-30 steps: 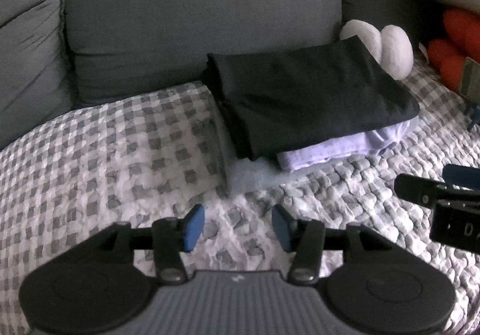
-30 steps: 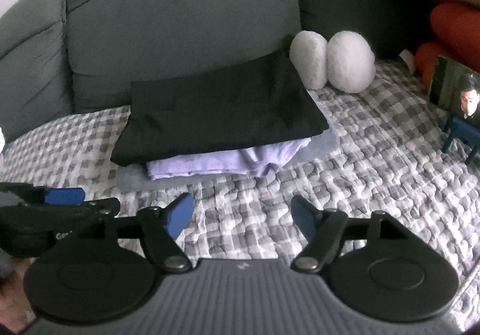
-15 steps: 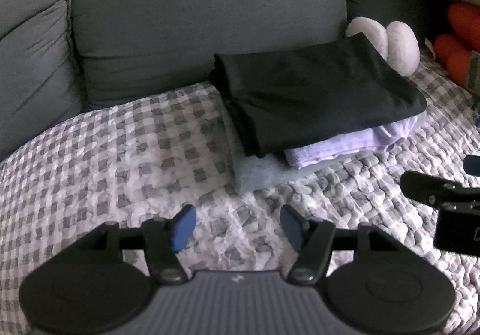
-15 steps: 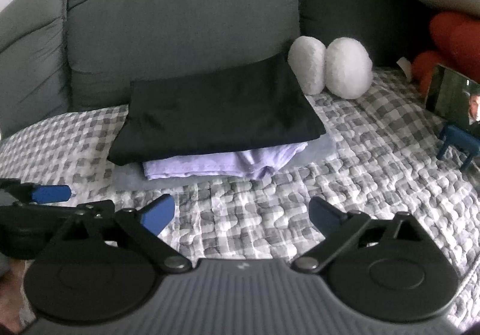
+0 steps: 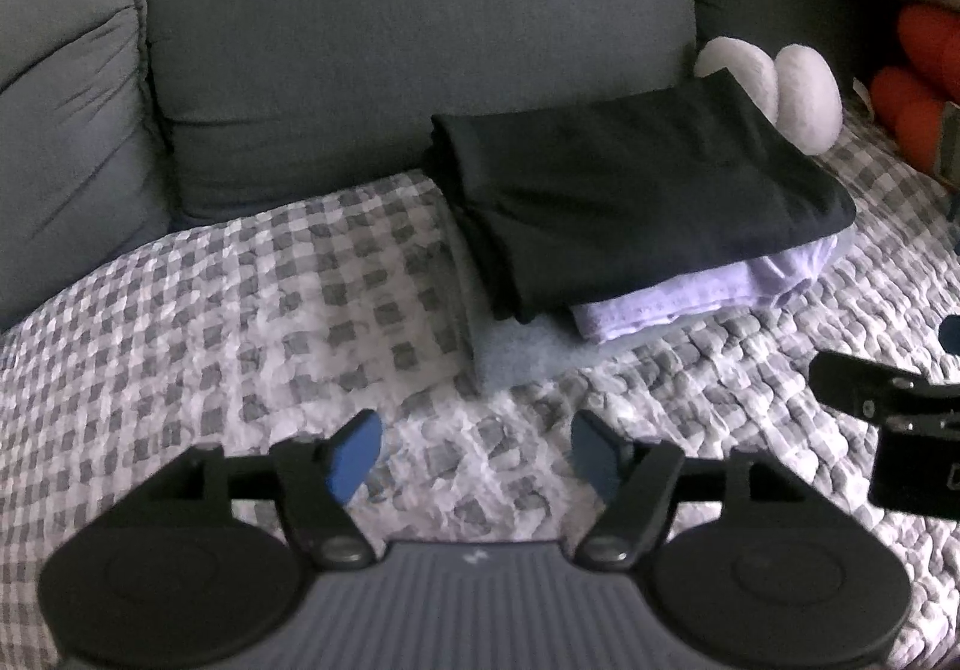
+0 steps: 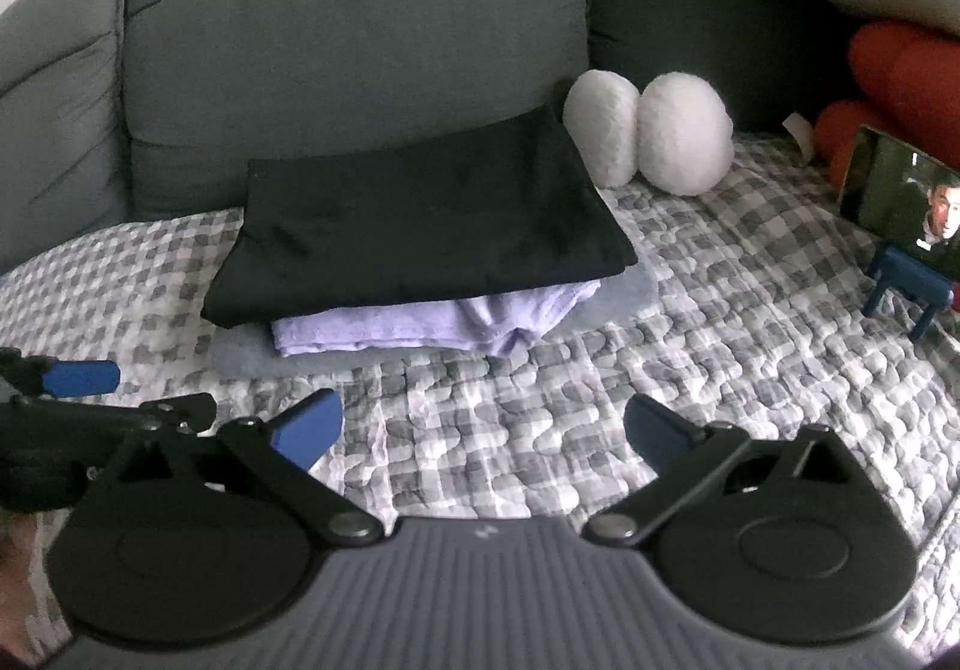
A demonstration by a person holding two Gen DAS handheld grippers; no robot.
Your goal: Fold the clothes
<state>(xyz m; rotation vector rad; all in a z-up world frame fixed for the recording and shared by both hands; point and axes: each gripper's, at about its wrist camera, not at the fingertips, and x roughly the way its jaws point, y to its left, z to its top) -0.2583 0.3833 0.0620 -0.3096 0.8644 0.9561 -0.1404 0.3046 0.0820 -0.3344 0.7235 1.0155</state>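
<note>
The left gripper (image 5: 475, 451) hovered over the checked quilt (image 5: 240, 322), its jaws opening with nothing between them. The right gripper (image 6: 483, 433) did likewise, jaws opening, almost fully spread and empty. Beyond both, the folded black garment (image 6: 414, 226) topped the stack, lying on a lilac garment (image 6: 420, 328) and a grey-blue one (image 5: 516, 352), against the grey sofa cushion (image 6: 360, 39).

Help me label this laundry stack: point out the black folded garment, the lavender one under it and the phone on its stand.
Black folded garment (image 6: 420, 226): right wrist view, middle of its top face.
Lavender garment (image 6: 420, 325): right wrist view, front folded edge.
Phone (image 6: 900, 199): right wrist view, its lit screen.
</note>
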